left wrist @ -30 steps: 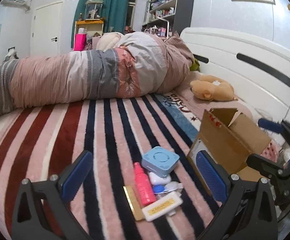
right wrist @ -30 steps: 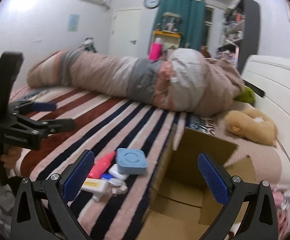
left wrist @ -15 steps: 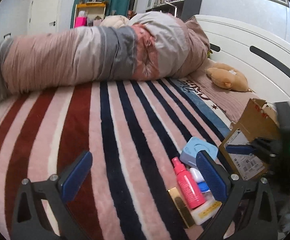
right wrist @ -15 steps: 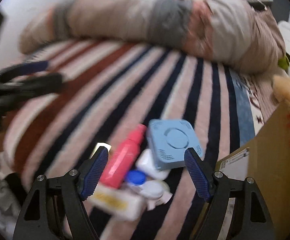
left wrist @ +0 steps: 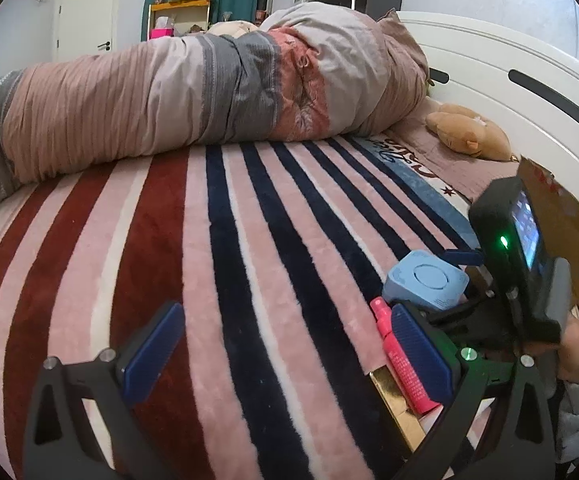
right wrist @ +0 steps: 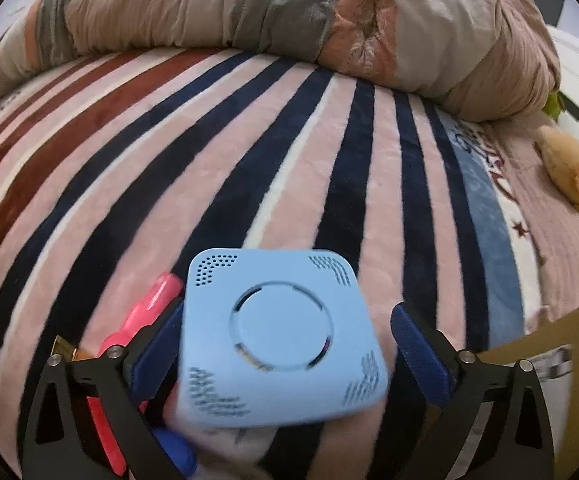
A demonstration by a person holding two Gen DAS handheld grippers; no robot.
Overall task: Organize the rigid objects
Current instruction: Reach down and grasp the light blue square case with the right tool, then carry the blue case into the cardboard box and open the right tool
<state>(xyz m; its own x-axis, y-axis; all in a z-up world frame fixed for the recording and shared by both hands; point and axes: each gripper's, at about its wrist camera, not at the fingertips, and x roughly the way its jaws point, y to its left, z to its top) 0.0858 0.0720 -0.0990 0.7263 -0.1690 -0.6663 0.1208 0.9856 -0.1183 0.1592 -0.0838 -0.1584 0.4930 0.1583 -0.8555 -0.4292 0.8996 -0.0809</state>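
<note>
A light blue square box (right wrist: 281,332) lies on the striped blanket between the fingers of my right gripper (right wrist: 285,340). The left pad touches its side; the right pad stands a little apart. The jaws are open around it. The box also shows in the left wrist view (left wrist: 425,280), with a pink bottle (left wrist: 401,364) and a gold box (left wrist: 397,404) beside it. The pink bottle (right wrist: 145,312) lies left of the blue box. My left gripper (left wrist: 285,352) is open and empty above the blanket, left of the pile.
A cardboard box (left wrist: 561,216) stands at the right by the white headboard (left wrist: 529,80). A rolled duvet (left wrist: 209,92) lies across the far side of the bed. A tan plush toy (left wrist: 469,132) lies near the headboard.
My right gripper has dropped down and forward onto the pile, so the blue box now sits between its fingers. My left gripper has shifted left and lower over the blanket.
</note>
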